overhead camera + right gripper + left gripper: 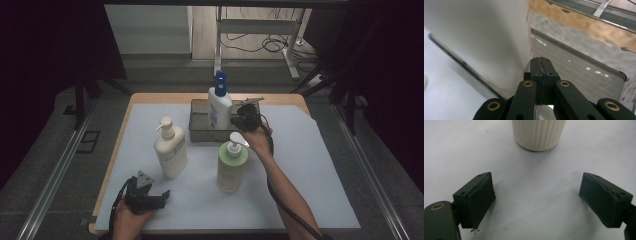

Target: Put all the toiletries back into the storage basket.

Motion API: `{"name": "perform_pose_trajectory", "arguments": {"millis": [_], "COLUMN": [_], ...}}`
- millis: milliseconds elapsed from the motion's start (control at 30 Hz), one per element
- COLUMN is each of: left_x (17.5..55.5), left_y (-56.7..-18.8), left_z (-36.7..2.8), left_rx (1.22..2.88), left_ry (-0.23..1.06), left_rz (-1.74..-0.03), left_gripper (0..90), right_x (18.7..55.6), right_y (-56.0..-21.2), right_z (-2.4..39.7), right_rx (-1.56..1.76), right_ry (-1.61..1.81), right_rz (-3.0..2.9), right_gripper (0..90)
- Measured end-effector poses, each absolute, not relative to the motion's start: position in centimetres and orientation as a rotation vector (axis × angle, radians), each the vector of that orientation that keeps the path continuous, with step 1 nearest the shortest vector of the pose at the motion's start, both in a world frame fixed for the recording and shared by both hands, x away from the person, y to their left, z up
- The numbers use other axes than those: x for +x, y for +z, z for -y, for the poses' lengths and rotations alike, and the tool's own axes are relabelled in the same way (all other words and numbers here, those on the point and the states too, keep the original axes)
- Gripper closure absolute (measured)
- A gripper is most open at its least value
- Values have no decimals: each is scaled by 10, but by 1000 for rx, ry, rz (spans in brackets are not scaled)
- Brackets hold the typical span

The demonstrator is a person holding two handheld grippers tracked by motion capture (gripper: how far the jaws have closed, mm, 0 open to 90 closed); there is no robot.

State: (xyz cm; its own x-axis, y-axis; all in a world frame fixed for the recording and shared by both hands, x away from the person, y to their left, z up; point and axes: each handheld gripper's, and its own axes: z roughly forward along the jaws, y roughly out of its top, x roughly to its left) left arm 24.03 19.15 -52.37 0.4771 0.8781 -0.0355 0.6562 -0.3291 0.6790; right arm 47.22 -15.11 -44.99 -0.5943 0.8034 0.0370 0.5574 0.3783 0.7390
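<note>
— Where the right gripper (pixel 541 65) noses into the shallow metal tray (pixel 199 131), what stays hidden?

— Most of the white pump bottle with the blue head (pixel 219 106). In the right gripper view it is a blurred white wall (pixel 479 40) just left of the jaws, cut off at the top, and whether it touches them cannot be told. The tray's ribbed floor (pixel 579 67) shows past the tips; its far wall carries smeared orange reflections.

— And the claw itself?

— Clenched, pads pressed flat together with nothing between them.

— The hand's pose?

— From the high view, the right forearm reaches diagonally up from the bottom edge, past the green pump bottle (pixel 231 167), hand (pixel 257 137) at the tray's near right part, just beside the blue-headed bottle standing in the tray.

— The other side?

— The left gripper (pixel 150 196) rests low on the white sheet (pixel 300 165) near the table's front edge, jaws spread wide and empty. The ribbed cream pump bottle (pixel 539 133) stands ahead of it, well apart, cropped above its base.
</note>
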Motion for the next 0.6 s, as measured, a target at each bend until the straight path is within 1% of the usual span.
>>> {"name": "perform_pose_trajectory", "arguments": {"millis": [600], "left_x": [240], "left_y": [-524], "left_z": [-192], "left_rx": [2093], "left_ry": [452], "left_rz": [-1264], "left_gripper": [121], "right_x": [482], "right_y": [-460], "right_z": [144], "right_rx": [1240], "right_ry": [1012], "right_rz": [-2358], "right_gripper": [897]}}
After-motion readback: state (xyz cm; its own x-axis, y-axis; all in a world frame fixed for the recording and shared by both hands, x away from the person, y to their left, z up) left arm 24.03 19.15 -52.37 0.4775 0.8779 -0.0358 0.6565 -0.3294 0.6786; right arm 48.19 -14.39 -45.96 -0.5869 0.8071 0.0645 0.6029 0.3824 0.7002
